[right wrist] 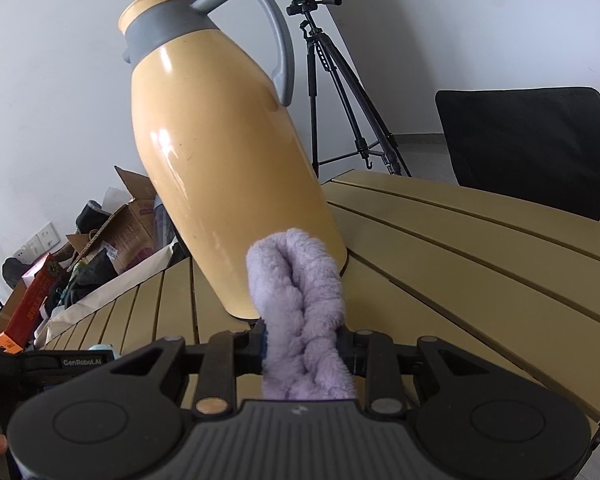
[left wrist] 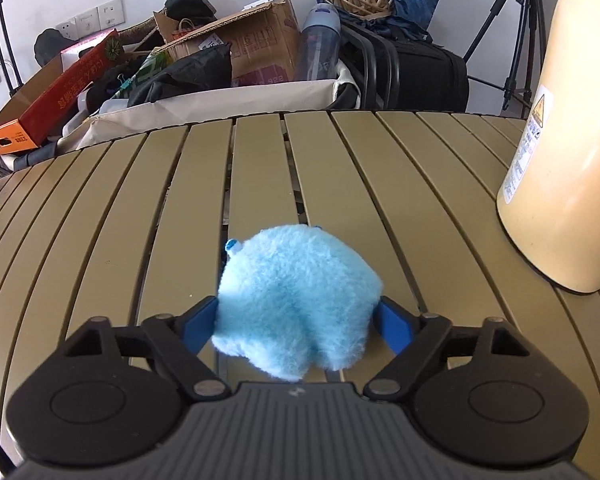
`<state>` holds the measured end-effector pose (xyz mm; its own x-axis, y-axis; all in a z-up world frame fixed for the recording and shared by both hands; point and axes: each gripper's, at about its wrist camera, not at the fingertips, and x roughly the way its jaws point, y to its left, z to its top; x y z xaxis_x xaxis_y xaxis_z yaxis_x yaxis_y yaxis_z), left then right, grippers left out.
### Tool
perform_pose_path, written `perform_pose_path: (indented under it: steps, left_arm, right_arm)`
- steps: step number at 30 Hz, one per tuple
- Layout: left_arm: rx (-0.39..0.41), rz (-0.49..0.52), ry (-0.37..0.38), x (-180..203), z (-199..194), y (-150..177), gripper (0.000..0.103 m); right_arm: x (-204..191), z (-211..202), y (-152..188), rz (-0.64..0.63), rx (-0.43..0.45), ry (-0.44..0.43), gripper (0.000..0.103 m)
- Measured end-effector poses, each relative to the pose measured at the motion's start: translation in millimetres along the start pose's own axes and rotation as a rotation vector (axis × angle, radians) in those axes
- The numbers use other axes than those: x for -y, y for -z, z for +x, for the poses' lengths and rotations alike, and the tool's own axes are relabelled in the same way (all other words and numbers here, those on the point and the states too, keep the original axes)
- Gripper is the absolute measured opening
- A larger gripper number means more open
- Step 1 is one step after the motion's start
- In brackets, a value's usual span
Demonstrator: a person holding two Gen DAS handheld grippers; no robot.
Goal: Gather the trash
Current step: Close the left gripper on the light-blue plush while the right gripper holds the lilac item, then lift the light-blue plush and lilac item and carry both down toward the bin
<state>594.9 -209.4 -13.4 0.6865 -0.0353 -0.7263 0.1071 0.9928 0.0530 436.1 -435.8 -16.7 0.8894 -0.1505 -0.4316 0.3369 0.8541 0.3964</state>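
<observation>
On the slatted table (left wrist: 340, 168), the left gripper (left wrist: 296, 320) has its blue fingers (left wrist: 198, 322) against both sides of a fluffy blue ball (left wrist: 296, 304), clamped on it. At the right edge stands a yellow jug (right wrist: 228, 184). The right gripper (right wrist: 302, 344) pinches a lilac plush piece (right wrist: 300, 304) just before the jug.

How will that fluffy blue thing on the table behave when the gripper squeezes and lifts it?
The fluffy blue piece looks like soft plush, so it will probably squash between the left gripper fingers. It seems light, unlikely to roll on the slatted table.
</observation>
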Motion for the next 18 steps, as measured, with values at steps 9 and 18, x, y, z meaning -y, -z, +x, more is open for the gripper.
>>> perform_pose_path:
  steps: [9,18]
  left_arm:
    - [0.008,-0.025,0.015,-6.5,-7.4,4.4,0.068]
    - [0.072,0.012,0.0,-7.2,-44.5,9.5,0.068]
  right_arm:
    - [0.1,-3.3,-0.8,-0.005,0.001,-0.023,0.027]
    - [-7.5,-8.3,-1.6,-0.014,-0.001,-0.064,0.027]
